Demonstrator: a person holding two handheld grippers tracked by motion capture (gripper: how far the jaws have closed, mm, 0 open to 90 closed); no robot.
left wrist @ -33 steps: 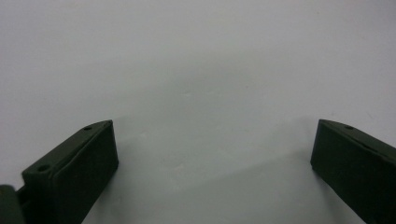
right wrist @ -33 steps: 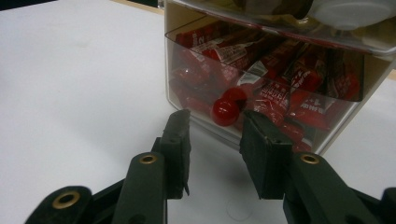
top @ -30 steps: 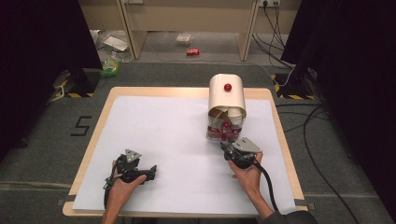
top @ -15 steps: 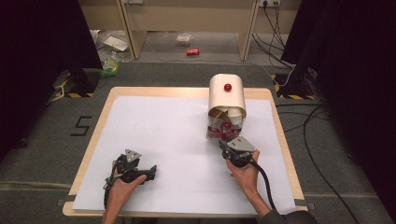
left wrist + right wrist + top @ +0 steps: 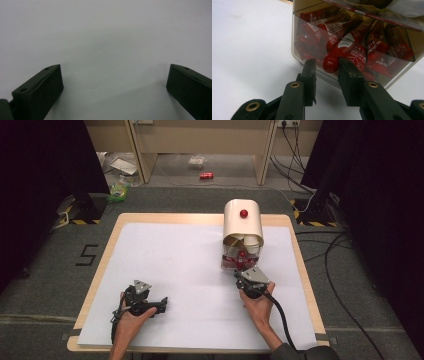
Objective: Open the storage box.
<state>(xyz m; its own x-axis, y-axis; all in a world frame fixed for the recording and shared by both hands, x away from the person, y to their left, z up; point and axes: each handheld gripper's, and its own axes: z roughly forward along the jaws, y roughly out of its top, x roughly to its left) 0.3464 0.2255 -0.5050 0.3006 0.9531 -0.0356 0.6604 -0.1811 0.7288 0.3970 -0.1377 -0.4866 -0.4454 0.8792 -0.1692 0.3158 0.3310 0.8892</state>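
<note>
Red knob (image 5: 331,63) of clear box (image 5: 312,37) betw right gripper (image 5: 327,65) jaws, closing, pads flanking

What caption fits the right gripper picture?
Right gripper jaws flank the red knob of a clear box.

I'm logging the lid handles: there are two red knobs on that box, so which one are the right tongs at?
The lower knob, on the clear front flap before the red packets; the right tongs straddle it. The other knob sits on the cream top.
</note>
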